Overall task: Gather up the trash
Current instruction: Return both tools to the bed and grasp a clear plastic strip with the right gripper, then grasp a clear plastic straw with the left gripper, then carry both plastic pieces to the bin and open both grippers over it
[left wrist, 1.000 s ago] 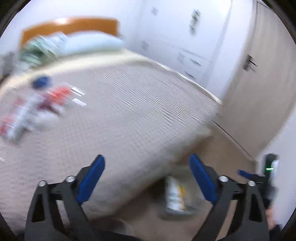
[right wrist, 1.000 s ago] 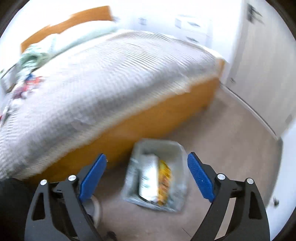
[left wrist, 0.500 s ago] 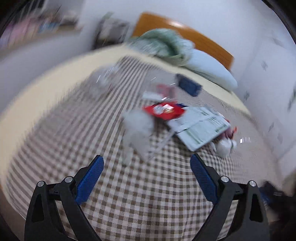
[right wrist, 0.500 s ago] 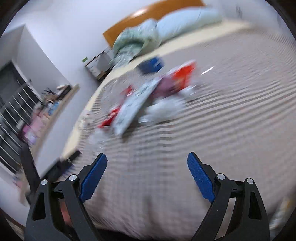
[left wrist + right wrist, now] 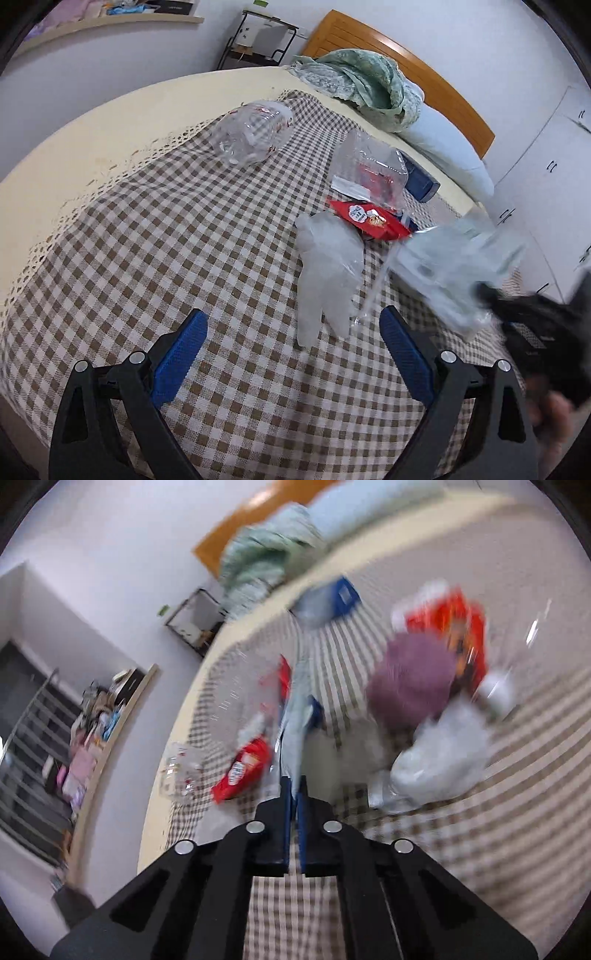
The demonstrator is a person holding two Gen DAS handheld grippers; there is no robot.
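Left wrist view: the left gripper (image 5: 293, 332) hangs over a bed (image 5: 122, 236) spread with a brown-and-white checked cover, its jaws wide with nothing between them. The trash lies ahead on the cover. A red snack wrapper (image 5: 371, 218) bears a white round label whose print is too small to read. Just in front of it lies a limp clear plastic glove (image 5: 325, 273), and behind it a clear plastic bag (image 5: 369, 170) with something red inside. A crumpled clear bottle (image 5: 253, 131) with red marks, unreadable, sits apart toward the bed's far edge. A dark blue box (image 5: 421, 181) lies beyond the bag, before a pale pillow (image 5: 443, 147) and a green blanket (image 5: 362, 85) at the wooden headboard (image 5: 417, 62). At the right, a pale printed packet (image 5: 454, 266) is smeared by motion, and the dark shape gripping it is cut off by the frame.

Right wrist view: the whole picture is blurred. The right gripper (image 5: 294, 794) has just been closing, and its jaws now pinch the edge of that pale packet (image 5: 295, 716), which rises edge-on from them. Left of it lies the red wrapper (image 5: 245, 768), lettering illegible. To the right are a purple lump (image 5: 413, 679), an orange-red packet (image 5: 458, 624) and a crumpled white bag (image 5: 443, 753), none clear enough to identify.
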